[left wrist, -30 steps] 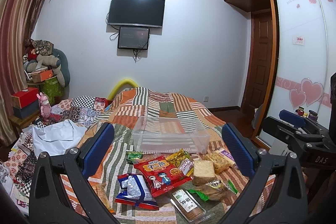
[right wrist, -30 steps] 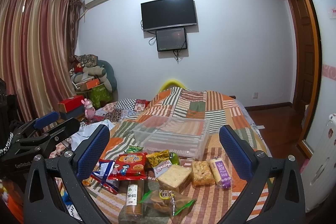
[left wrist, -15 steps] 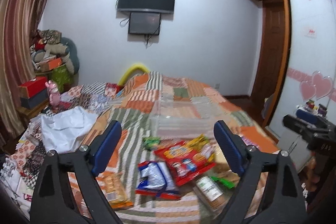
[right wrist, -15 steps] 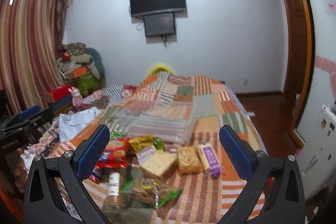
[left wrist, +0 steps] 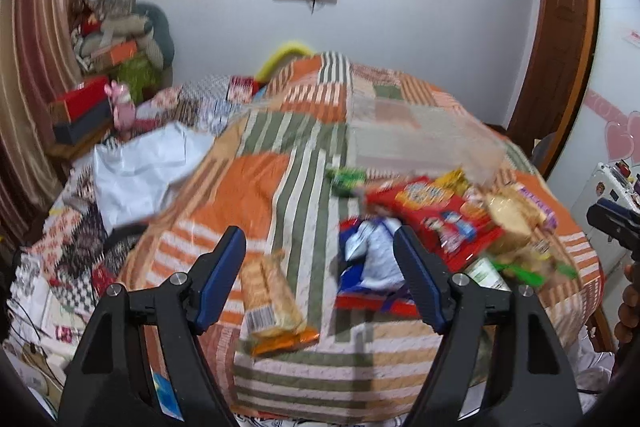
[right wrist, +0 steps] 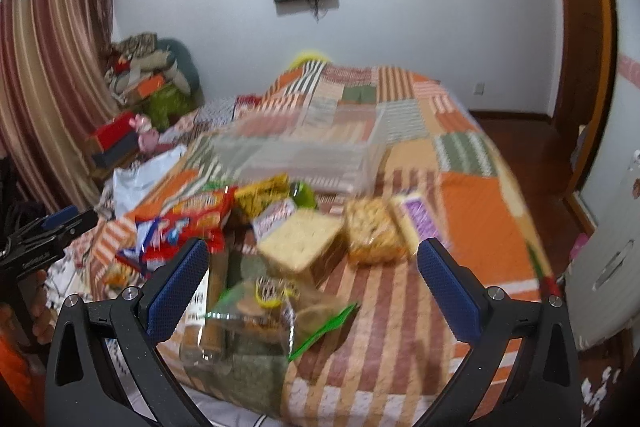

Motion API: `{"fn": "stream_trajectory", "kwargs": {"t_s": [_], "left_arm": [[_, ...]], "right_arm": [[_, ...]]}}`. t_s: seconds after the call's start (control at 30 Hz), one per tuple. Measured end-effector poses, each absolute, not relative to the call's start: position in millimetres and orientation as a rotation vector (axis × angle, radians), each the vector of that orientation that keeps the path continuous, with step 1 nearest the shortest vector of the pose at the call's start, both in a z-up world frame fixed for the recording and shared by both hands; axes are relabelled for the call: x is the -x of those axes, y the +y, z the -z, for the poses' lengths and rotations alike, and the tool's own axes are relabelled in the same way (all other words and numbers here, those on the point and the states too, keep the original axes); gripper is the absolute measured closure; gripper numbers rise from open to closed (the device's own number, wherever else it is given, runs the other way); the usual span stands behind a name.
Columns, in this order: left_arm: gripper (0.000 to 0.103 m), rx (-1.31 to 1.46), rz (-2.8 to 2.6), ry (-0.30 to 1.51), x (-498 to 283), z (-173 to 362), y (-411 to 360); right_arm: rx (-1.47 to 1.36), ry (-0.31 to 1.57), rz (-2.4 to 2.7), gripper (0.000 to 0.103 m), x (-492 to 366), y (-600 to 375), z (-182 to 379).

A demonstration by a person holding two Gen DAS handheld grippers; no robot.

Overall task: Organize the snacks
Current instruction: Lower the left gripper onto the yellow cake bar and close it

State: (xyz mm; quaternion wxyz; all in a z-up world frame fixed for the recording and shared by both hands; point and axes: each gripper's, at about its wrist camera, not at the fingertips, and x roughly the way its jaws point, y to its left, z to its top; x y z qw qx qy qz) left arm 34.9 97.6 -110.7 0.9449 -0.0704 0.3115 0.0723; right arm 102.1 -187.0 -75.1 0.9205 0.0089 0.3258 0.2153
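Several snack packs lie on the striped patchwork bed. In the left wrist view an orange cracker pack (left wrist: 272, 301) and a blue-white bag (left wrist: 374, 259) lie between the open fingers of my left gripper (left wrist: 320, 251), which hangs empty above them; a red biscuit bag (left wrist: 436, 211) lies further right. A clear plastic bin (right wrist: 308, 151) stands behind the pile. In the right wrist view my right gripper (right wrist: 312, 267) is open and empty above a bread slice pack (right wrist: 304, 243), a clear green-edged pack (right wrist: 260, 311) and a purple-label cake (right wrist: 418, 219).
A white bag (left wrist: 140, 163) and patterned cloths lie at the bed's left. Boxes and a pink toy (left wrist: 122, 103) stand by the curtain. A wooden door (left wrist: 560, 39) and white cupboard are at the right. The bed's near edge (left wrist: 340, 395) is close below.
Both grippers have tilted down and moved closer to the snack pile. The left one has shifted left over the cracker pack and blue bag. Both stay open.
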Motion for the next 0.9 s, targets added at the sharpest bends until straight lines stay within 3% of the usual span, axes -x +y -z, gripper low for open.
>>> {"fn": "stream_trajectory", "kwargs": {"t_s": [0.57,0.73,0.9], "left_arm": [[0.032,0.222,-0.276,0.827,-60,182,133],[0.051,0.252,-0.254,0.868,-70,197,135],[0.062,0.261,-0.245,0.855,-70,199,137]], "right_arm": [[-0.054,0.902,-0.485,0.0,-125,-173,132],[-0.099,0.937,-0.53,0.0,-129,-174,141],[-0.095,0.931,-0.55,0.017,-129,-178,138]]}}
